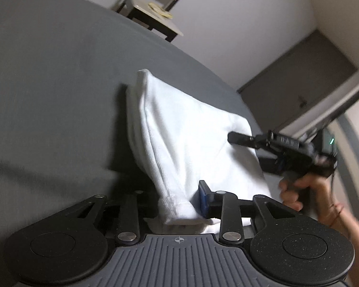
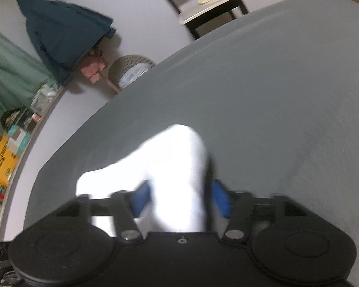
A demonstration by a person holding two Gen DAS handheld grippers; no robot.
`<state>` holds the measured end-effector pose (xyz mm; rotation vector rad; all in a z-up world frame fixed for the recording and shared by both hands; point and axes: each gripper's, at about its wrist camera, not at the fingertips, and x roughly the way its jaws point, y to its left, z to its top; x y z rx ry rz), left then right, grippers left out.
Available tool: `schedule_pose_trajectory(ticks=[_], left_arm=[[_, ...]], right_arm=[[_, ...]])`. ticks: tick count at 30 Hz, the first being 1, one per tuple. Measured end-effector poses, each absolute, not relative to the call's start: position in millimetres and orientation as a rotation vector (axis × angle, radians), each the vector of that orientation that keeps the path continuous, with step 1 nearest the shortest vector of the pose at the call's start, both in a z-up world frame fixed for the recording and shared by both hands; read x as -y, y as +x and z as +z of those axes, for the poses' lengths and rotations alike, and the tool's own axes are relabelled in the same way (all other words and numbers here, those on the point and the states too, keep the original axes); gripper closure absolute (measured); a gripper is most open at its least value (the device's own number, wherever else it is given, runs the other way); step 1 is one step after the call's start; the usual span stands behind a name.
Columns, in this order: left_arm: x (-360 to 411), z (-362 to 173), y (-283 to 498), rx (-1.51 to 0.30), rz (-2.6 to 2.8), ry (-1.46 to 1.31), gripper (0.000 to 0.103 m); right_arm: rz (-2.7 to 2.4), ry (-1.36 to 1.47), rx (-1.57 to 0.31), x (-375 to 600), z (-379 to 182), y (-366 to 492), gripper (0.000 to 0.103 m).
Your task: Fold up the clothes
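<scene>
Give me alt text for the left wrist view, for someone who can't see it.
The left gripper holds a corner of a white cloth lifted over a grey bed. At right, a hand holds the right gripper at the cloth's far edge.

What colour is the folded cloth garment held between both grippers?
White: the folded white cloth garment on the grey bed surface shows best in the left wrist view.
</scene>
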<state>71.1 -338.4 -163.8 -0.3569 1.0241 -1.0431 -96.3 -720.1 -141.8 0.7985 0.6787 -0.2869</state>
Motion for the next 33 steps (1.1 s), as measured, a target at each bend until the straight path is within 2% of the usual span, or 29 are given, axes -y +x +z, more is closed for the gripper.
schedule_pose_trajectory(ticks=[2,6,8,11,13,14,15,17,19,27,33], left_arm=[[329,-167,65,-1.017,-1.045,-0.383,0.064],[315,-160,51,-1.022,-1.006,-0.348,0.038],[312,-153,46,-1.035,-1.0,-0.304,0.03],[301,-136,35,-1.025,-1.017,-0.24,0.03],[287,-120,27,-0.993,-1.05,-0.212,0.03],[279,-111,20,-0.974,-1.066,-0.206,0.028],[274,-102,15,-0.958,-1.073,-0.198,0.016],[267,-84,9,-0.911,-1.074,-0.169,0.001],[256,-64,0,-0.847,-1.09,-0.133,0.001],[210,-6,-23,-0.733,-1.034,-0.047,0.001],[198,3,-30,-0.716,-0.987,-0.006,0.001]], right_arm=[[-0.299,0.807,-0.655,718,-142,-107,0.041],[-0.445,0.746,-0.632,696,-125,-131,0.036],[-0.54,0.649,-0.611,672,-108,-144,0.035],[-0.611,0.508,-0.566,624,-83,-164,0.033],[-0.591,0.49,-0.499,588,-70,-178,0.018],[-0.583,0.483,-0.467,569,-65,-185,0.017],[-0.582,0.467,-0.441,554,-59,-188,0.013],[-0.591,0.433,-0.4,522,-51,-198,0.009],[-0.616,0.427,-0.38,495,-42,-203,0.0],[-0.684,0.428,-0.366,437,-32,-218,0.0],[-0.732,0.362,-0.42,404,-28,-222,0.0]])
